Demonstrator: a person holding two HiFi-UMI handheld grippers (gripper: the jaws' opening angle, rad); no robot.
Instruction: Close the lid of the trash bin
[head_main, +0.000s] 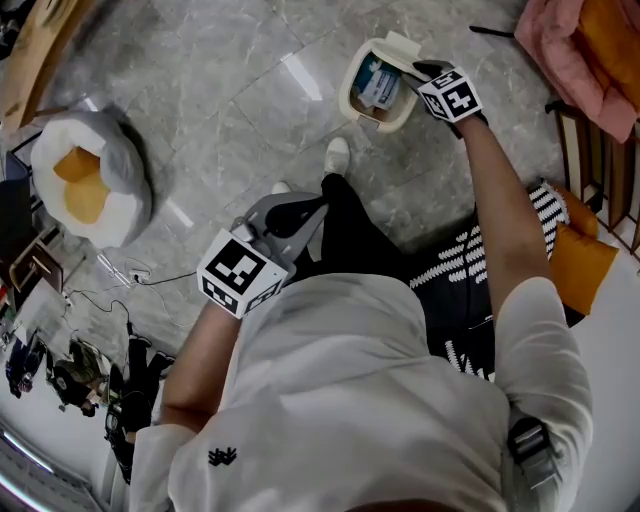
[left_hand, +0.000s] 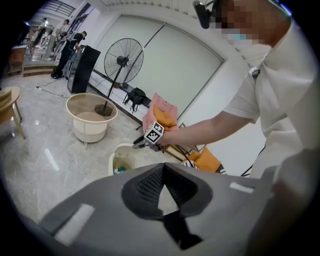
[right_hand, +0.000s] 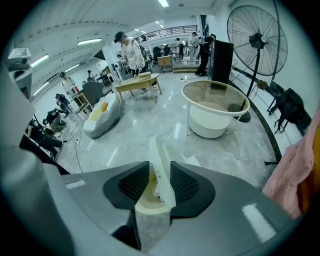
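Seen from above, a cream trash bin (head_main: 352, 100) stands open on the grey marble floor (head_main: 220, 110), at about 1 o'clock in the head view, just beyond the person's shoes. Its lid (head_main: 403, 47) is tipped up at the bin's 1 o'clock rim. The right gripper (head_main: 424, 72) reaches in from the bin's 3 o'clock side, its jaws clamped on the lid's raised edge. The left gripper (head_main: 312, 206) is close to the person's body, toward 7 o'clock from the bin, jaws together and holding nothing.

Grey marble floor (head_main: 220, 110), standing fan (right_hand: 257, 40)
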